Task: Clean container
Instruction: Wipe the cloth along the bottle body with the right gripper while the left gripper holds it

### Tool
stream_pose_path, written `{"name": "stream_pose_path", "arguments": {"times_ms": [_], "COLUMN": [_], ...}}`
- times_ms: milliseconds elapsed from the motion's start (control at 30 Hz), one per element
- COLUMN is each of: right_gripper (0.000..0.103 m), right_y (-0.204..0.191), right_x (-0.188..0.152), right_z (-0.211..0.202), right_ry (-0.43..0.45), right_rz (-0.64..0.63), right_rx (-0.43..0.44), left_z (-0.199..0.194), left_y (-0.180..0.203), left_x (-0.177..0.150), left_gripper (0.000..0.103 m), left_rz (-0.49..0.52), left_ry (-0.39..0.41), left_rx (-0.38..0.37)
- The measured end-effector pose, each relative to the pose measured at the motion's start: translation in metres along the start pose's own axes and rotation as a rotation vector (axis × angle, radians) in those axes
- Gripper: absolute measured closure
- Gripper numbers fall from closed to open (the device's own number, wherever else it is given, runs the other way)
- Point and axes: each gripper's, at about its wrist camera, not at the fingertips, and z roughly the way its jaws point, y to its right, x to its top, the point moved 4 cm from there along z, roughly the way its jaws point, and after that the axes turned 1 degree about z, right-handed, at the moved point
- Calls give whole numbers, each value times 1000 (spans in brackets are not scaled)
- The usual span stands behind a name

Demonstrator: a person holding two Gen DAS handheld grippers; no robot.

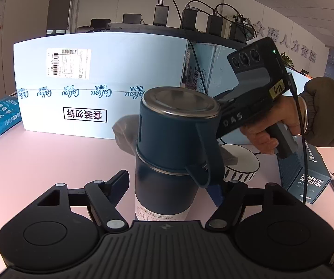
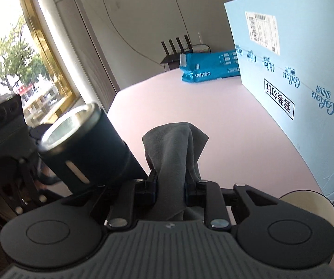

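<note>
The left hand-held gripper point(image 1: 167, 190) is squeezing the blue bottle point(image 1: 167, 162) on the pink tabletop point(image 1: 50, 162). The right hand-held gripper point(image 2: 170, 186) is pinching a gray cloth point(image 2: 174, 148).

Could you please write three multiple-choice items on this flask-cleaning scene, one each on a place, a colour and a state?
1. Where does the bowl stand?
A. On the pink table behind the flask
B. On top of the big blue box
C. On the floor

2. What colour is the cloth?
A. Red
B. Grey
C. Yellow

3. How is the right gripper?
A. Wide open and bare
B. Closed on the bowl
C. Closed on the cloth

Answers:
1. A: the left wrist view shows the bowl on the table just past the flask.
2. B: the folds read plain grey in both views.
3. C: the right wrist view shows the fingers pinching the cloth.
</note>
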Motion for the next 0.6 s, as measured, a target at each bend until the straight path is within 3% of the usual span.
{"name": "stream_pose_path", "arguments": {"times_ms": [133, 300, 467, 600], "right_gripper": [78, 77, 77, 77], "right_y": [-4, -10, -11, -15], "right_x": [7, 0, -10, -23], "right_z": [-11, -8, -17, -36], "right_ry": [64, 78, 134, 168], "right_rz": [93, 130, 208, 260], "right_rx": [89, 89, 49, 4], "left_z": [-8, -12, -5, 0], "left_y": [3, 1, 2, 4], "left_x": [10, 22, 29, 40], "left_gripper": [36, 36, 36, 38], "left_rz": [-27, -69, 55, 227], "left_ry": [56, 82, 54, 4], "left_rx": [5, -65, -156, -299]}}
